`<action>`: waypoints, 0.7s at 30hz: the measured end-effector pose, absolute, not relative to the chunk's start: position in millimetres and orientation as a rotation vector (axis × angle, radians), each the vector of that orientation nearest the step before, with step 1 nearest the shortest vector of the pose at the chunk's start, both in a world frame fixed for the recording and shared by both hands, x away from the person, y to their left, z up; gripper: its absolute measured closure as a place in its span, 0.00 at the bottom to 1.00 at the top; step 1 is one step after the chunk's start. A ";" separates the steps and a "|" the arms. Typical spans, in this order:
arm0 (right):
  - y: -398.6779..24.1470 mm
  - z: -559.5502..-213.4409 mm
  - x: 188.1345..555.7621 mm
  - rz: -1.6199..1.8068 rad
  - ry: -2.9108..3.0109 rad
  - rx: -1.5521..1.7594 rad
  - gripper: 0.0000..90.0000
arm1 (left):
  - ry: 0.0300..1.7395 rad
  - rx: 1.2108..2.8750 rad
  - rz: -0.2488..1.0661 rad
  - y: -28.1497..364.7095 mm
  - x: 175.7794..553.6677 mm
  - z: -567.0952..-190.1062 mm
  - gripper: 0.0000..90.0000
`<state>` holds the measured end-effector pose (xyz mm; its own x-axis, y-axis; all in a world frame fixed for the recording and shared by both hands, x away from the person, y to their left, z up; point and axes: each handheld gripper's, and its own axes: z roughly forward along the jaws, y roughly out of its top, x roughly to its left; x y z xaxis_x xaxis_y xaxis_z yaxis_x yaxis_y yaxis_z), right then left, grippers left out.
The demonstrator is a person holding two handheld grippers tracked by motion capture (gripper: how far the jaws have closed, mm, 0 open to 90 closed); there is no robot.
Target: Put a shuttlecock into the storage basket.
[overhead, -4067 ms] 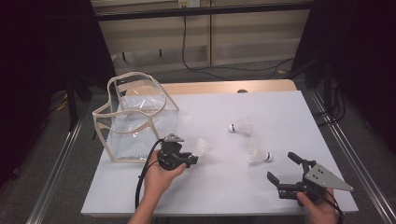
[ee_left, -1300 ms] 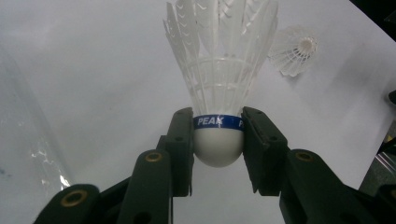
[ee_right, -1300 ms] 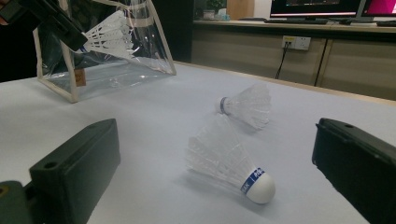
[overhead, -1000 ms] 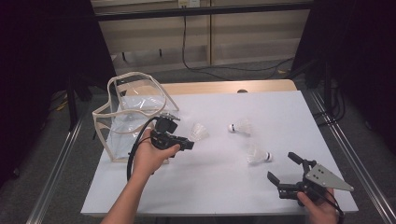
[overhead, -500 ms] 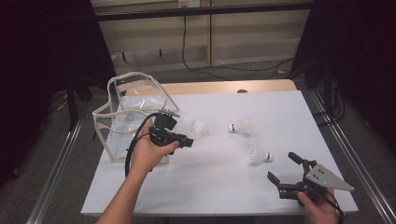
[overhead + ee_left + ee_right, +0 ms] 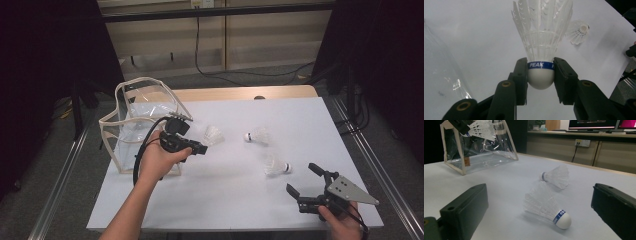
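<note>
At the left of the high view stands a clear plastic bag (image 6: 131, 131) with cream trim, its mouth open at the top. Just right of it the left gripper (image 6: 201, 148) is raised above the white table (image 6: 220, 200), with a white shuttlecock (image 6: 213, 135) clamped between its jaws. In the left gripper view the two pads press on the rounded cork base of that shuttlecock (image 6: 541, 45) at its blue band, and its long axis runs straight away from the gripper, feathers toward the top of the frame; in the high view the feather skirt points right and slightly up-frame, away from the bag. Right of centre a second shuttlecock (image 6: 257, 135) lies on its side, cork to the left. Lower right, a third shuttlecock (image 6: 276, 166) lies with its cork pointing right. At the lower right corner the right gripper (image 6: 306, 181) sits low over the table, jaws spread wide and holding nothing, aimed at that third shuttlecock (image 6: 547, 206).
</note>
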<state>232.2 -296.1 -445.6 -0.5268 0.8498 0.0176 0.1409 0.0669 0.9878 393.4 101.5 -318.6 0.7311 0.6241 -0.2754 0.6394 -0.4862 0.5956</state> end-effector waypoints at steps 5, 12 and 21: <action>-295.7 -445.6 232.1 1.511 1.745 0.990 0.01 | 0.955 2.223 -0.029 101.3 393.8 -315.6 0.73; -295.7 -445.7 232.2 1.513 1.745 0.991 0.01 | 0.945 2.224 -0.034 101.4 394.6 -309.5 0.73; -296.5 -445.6 232.1 1.508 1.746 0.991 0.01 | 0.942 2.231 -0.036 102.1 397.5 -301.7 0.73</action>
